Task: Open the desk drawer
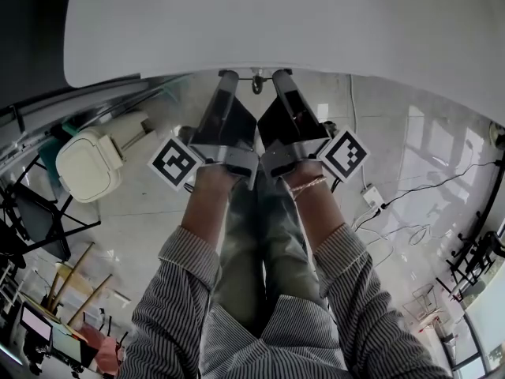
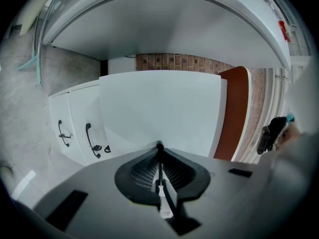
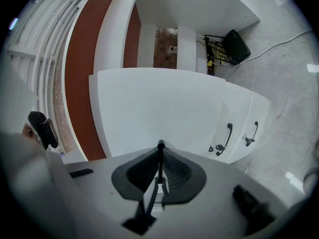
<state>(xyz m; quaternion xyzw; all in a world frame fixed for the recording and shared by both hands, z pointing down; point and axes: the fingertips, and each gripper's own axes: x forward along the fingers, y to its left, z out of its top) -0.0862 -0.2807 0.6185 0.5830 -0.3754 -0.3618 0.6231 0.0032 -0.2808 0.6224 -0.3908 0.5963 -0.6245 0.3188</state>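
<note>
Holding left claw (image 2: 159,146) and right claw (image 3: 160,144) pinched shut, empty, side by side below the table (image 1: 316,22) edge, probably lining up an approach; leaving the drawer (image 2: 81,114) and its black handle (image 2: 88,137) untouched, further under the table.

right gripper (image 3: 160,146), fingers (image 3: 175,171) together, white drawers (image 3: 240,117), black handles (image 3: 229,134)

No words, brand names or numbers can be read anywhere in this room. The only signs are black-and-white square patterns on the left cube (image 1: 175,163) and the right cube (image 1: 343,154), which carry blocks, not letters.
</note>
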